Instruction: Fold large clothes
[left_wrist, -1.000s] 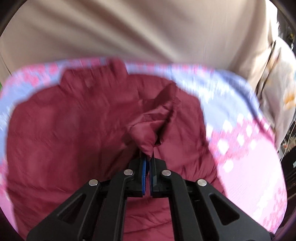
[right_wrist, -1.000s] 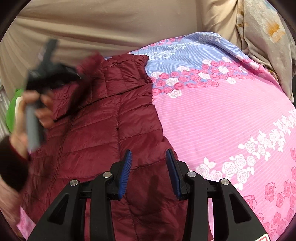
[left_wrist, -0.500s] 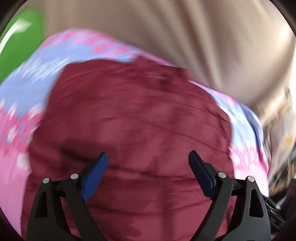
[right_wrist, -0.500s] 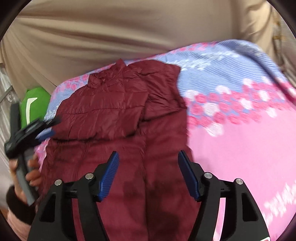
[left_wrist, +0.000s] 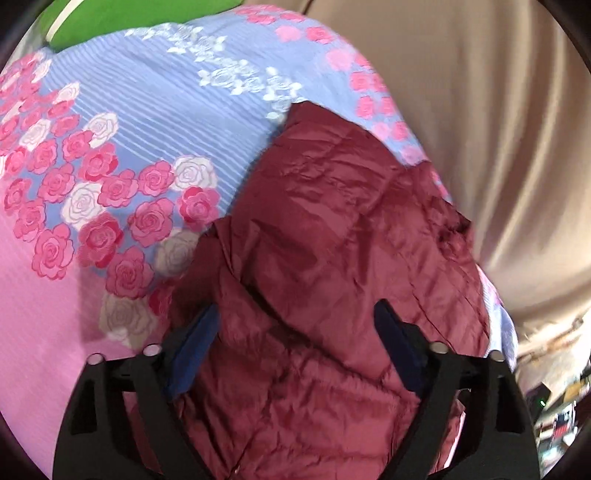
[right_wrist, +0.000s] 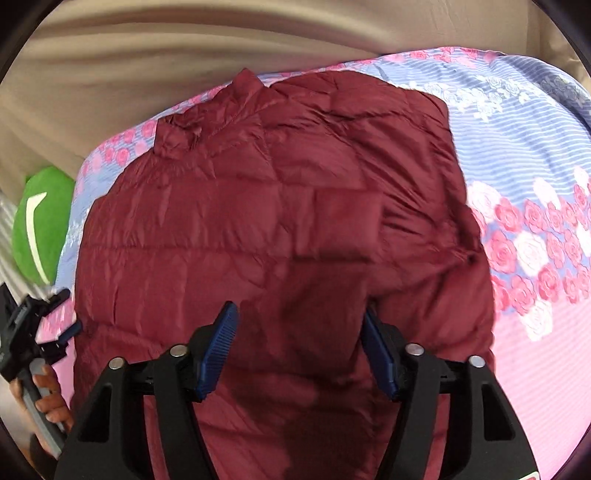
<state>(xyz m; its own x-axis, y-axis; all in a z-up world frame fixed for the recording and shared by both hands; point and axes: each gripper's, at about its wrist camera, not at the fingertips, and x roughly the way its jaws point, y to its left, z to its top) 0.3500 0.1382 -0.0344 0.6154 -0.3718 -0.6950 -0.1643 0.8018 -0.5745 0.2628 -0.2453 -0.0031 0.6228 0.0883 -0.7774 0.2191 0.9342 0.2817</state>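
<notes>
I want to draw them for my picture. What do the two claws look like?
Each claw, the left claw and the right claw, is a black plastic frame with triangle-shaped holes and round silver bolts. Its two fingers carry blue ribbed pads. In the right wrist view, the left claw sits on a grey handle.

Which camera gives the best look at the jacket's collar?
The right wrist view: the maroon jacket lies nearly whole there, its stand-up collar clear at the far end. The left wrist view shows only crumpled quilted fabric, with no collar I can pick out.
</notes>
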